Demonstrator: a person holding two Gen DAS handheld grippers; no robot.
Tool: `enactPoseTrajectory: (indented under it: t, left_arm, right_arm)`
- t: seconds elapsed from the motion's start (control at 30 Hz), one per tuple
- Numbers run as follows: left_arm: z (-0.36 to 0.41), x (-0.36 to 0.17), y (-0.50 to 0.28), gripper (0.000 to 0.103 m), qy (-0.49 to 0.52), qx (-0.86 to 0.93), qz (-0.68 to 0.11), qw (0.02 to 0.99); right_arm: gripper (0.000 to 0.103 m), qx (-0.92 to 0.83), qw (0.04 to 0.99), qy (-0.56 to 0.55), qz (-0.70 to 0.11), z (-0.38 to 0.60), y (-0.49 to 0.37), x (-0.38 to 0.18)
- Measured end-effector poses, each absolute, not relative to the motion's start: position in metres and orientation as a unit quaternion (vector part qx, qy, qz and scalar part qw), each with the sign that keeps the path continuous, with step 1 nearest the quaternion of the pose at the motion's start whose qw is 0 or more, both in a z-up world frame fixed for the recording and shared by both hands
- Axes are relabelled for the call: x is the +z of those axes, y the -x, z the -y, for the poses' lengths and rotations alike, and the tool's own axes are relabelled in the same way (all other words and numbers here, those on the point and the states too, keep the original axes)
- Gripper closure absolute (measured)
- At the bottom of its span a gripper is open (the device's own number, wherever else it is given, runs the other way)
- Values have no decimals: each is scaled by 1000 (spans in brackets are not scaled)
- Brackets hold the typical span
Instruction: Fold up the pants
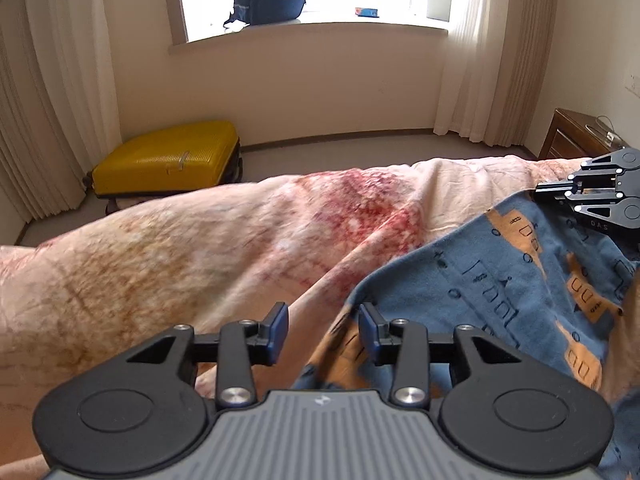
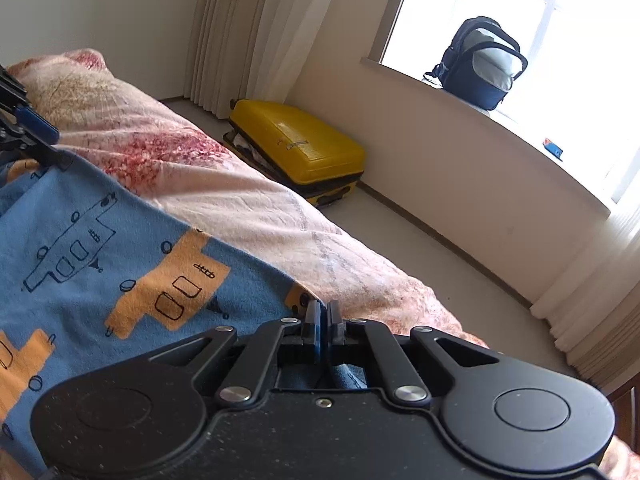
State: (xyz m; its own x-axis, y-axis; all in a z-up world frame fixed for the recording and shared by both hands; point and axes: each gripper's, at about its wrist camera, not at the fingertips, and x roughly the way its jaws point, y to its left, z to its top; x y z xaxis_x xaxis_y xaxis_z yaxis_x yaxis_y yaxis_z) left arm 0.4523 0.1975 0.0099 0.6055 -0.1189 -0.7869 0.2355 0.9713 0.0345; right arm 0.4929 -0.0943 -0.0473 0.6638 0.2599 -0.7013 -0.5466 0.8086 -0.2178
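The blue cotton pants printed with orange and outlined aeroplanes lie spread on a bed covered by a pale pink quilt with red and tan blotches. In the left wrist view they fill the 3 to 5 o'clock part of the picture, and their edge runs under the right finger of the left gripper. That claw stands partly open, its blue pads clear of the cloth, with nothing held and only quilt in the gap.

The right gripper is pinched shut on the pants: blue fabric is bunched between and behind its fingers at the garment's far edge. From the left wrist view the right gripper sits at 3 o'clock, and whether cloth is in its grip cannot be made out from there.

Beyond the bed, a yellow hard-shell suitcase lies flat on the grey floor at 10 o'clock, apparently ajar with clothing showing at its seam. A dark blue and grey backpack stands on the window sill, with a small blue and red box further along. Cream curtains hang at both sides. A brown wooden nightstand is at 2 o'clock. The quilt to the left of the pants is bare, and open floor lies between bed and wall.
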Motion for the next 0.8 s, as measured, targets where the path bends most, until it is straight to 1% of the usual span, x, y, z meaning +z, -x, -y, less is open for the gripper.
enactPoseTrajectory:
  t: [0.03,0.1,0.17,0.2,0.27,0.3,0.33,0.37,0.4,0.43,0.47,0.53,0.6,0.63,0.67,0.7,0.77,0.8]
  left_arm:
    - [-203,9,-450,59,-65,-101,-438,891]
    - [-211,5,-449,59,-56,-102,-447,887]
    - [-216,3,-447,59,-47,-107,-456,882]
    - [-218,3,-446,59,-44,-108,-457,882]
    - [-220,5,-443,59,-40,-113,-460,880]
    - [-221,6,-442,64,-44,-117,-463,877]
    - [-222,6,-441,73,-48,-120,-466,875]
    - [-223,6,-441,76,-48,-122,-471,872]
    - [-224,6,-441,83,-46,-125,-474,870]
    - [-224,6,-441,96,-44,-127,-477,869]
    - [-222,6,-441,100,-44,-129,-479,867]
    - [-216,10,-439,102,-66,-129,-478,866]
    - [-209,15,-436,102,-100,-121,-470,869]
    - [-208,19,-433,102,-109,-116,-465,871]
    - [-207,24,-431,102,-114,-116,-460,873]
    - [-206,29,-427,102,-118,-117,-454,875]
    - [-203,36,-422,102,-128,-121,-446,878]
    - [-201,38,-419,102,-133,-122,-440,880]
  right_arm:
    - [101,229,887,211,-341,95,-493,-47]
    - [96,235,886,204,-343,98,-493,-46]
    - [82,248,890,184,-335,102,-494,-41]
    - [79,255,891,174,-332,103,-494,-38]
    - [65,277,890,163,-324,99,-494,-32]
    - [63,295,885,159,-323,96,-494,-31]
    - [57,311,879,160,-323,90,-494,-30]
    - [53,321,875,167,-322,83,-494,-30]
    - [53,330,870,177,-322,75,-495,-31]
    - [52,337,864,186,-325,68,-497,-32]
    - [51,341,857,193,-336,61,-502,-34]
    - [50,342,844,206,-359,50,-511,-39]
    - [51,349,830,207,-382,45,-518,-41]
    - [55,353,825,203,-391,46,-520,-41]
    - [64,355,824,198,-395,48,-521,-40]
    - [70,354,823,195,-398,49,-522,-40]
    - [103,341,830,200,-393,54,-520,-44]
    - [103,339,835,197,-386,55,-518,-43]
